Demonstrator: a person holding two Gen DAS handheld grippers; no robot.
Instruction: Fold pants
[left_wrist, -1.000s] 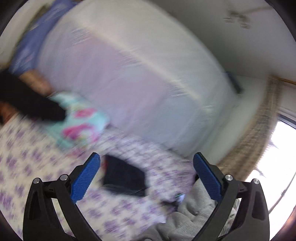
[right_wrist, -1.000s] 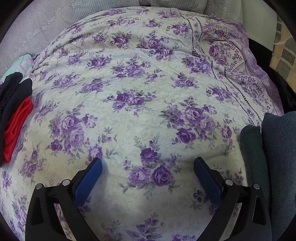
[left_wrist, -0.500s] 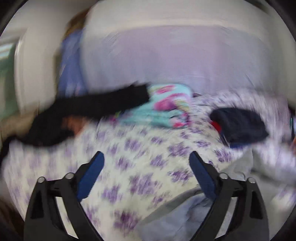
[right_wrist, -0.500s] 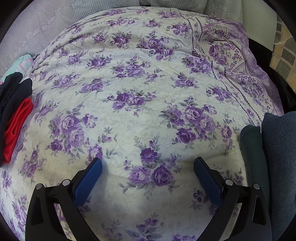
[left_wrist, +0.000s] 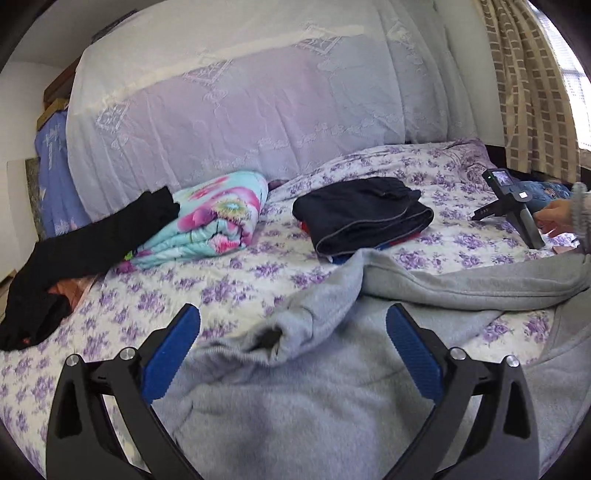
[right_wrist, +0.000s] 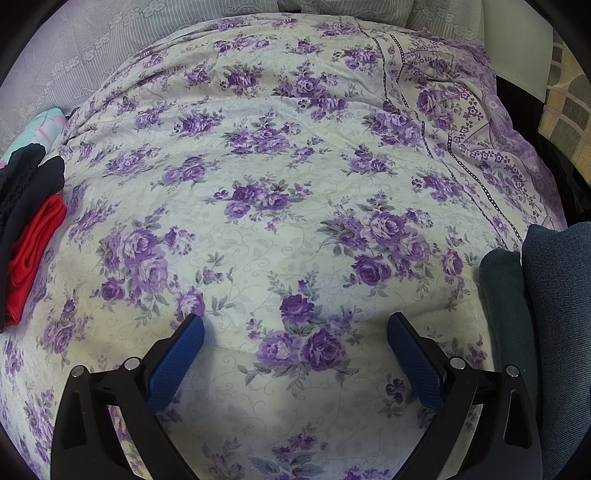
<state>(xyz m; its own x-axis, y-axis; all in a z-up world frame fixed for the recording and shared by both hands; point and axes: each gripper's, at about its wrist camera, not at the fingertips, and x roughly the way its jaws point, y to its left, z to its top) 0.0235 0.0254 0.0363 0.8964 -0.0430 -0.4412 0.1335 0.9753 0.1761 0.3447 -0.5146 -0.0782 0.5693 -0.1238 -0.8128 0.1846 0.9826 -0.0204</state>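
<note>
Grey sweatpants lie rumpled and unfolded on the floral bedsheet in the left wrist view, one leg stretching to the right. My left gripper is open and empty, its blue pads straddling a bunched fold of the grey fabric. My right gripper is open and empty, resting low over bare floral sheet; the grey pants do not show in that view.
A stack of folded dark and red clothes lies mid-bed, seen also at the right wrist view's left edge. A folded floral quilt, a black garment, the other gripper and dark blue-green fabric are around.
The left gripper swung down and right from a blurred view of the wall to settle over the grey pants. The right gripper has not moved.
</note>
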